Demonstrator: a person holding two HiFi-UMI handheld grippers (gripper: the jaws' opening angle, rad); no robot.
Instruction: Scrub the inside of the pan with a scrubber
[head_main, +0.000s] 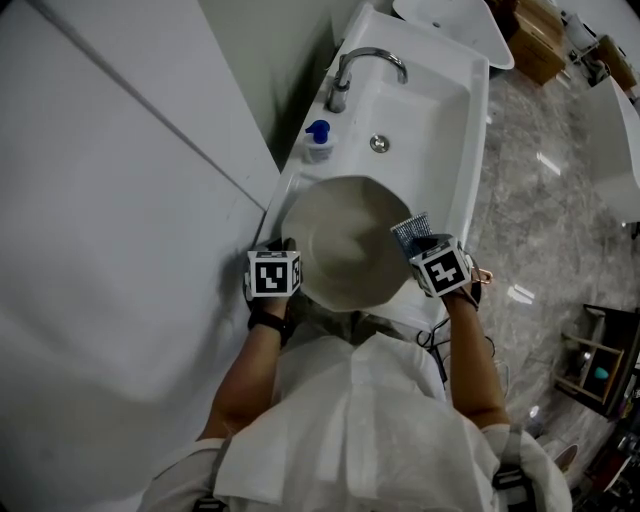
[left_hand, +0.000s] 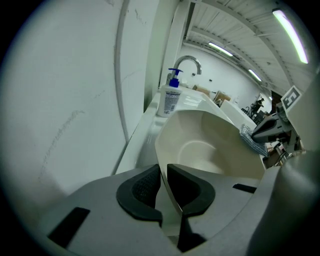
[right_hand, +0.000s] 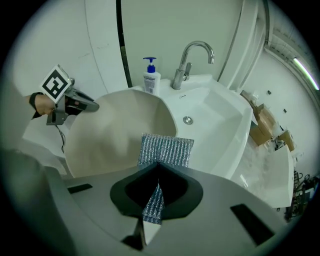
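The left hand-held gripper (left_hand: 163, 172) was closed on the pan (left_hand: 210, 145), with the thin rim clamped between its two pads. The cream pan extended ahead of these jaws, tilted, with its inside facing the right hand-held gripper (right_hand: 157, 167). The right hand-held gripper was closed on the scrubber (right_hand: 166, 150). A folded strip of the silver mesh was pinched between the jaws, and the rest fanned out just beyond their tips. The scrubber sat at the pan rim opposite the left hand-held gripper. Contact between scrubber and pan could not be confirmed. Beyond both hand-held grippers lay the white sink (head_main: 445, 110). At its far end stood the faucet (head_main: 365, 62), with a soap bottle (head_main: 318, 140) beside it.
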